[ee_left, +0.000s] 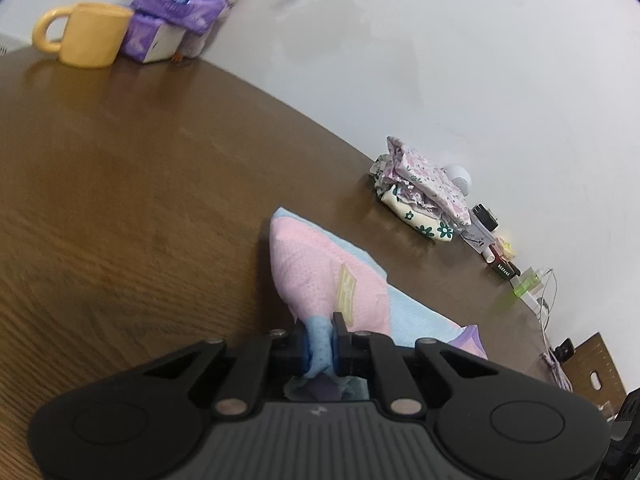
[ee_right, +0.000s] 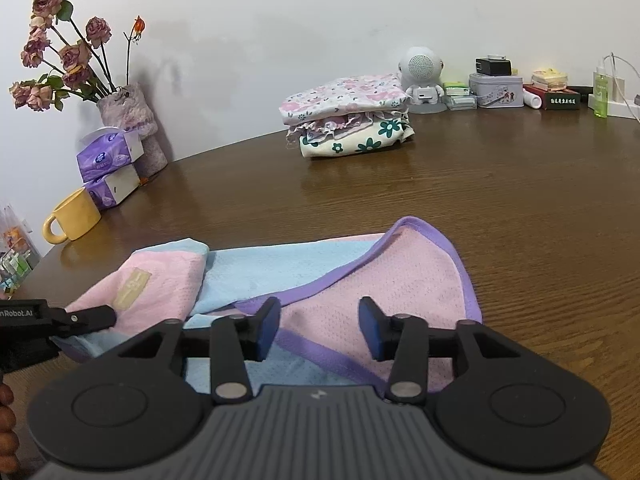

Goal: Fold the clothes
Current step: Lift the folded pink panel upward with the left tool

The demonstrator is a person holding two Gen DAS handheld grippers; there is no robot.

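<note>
Nearest the left wrist lens: left tongs (ee_left: 321, 344) clenched on a bunched blue edge of the garment (ee_left: 320, 276), cloth pinched tight between the pads. Right tongs (ee_right: 319, 330) released, jaws apart, hovering over the pink panel with purple trim at 6 o'clock of the right wrist view; no cloth between the pads.

Garment (pink, blue, purple mesh) lies on the bench (ee_right: 520, 208) directly ahead of both tools, partly folded: left sleeve or flap turned inward, right flap laid across the blue middle. Beige label visible on the left pink panel.

Judgement: step in hand is a two-corner pickup for the next fold; only the left corner is secured. To do it well, the right tongs should close on the purple hem, not mid-panel, so both grips sit on one edge. Lift evenly, keep the edge taut, lay it over square.

Farther out at 12 o'clock: folded floral stack (ee_right: 346, 120). At 10 o'clock: yellow mug (ee_right: 74, 220), tissue packs (ee_right: 108, 168); both well apart from the fold path.
</note>
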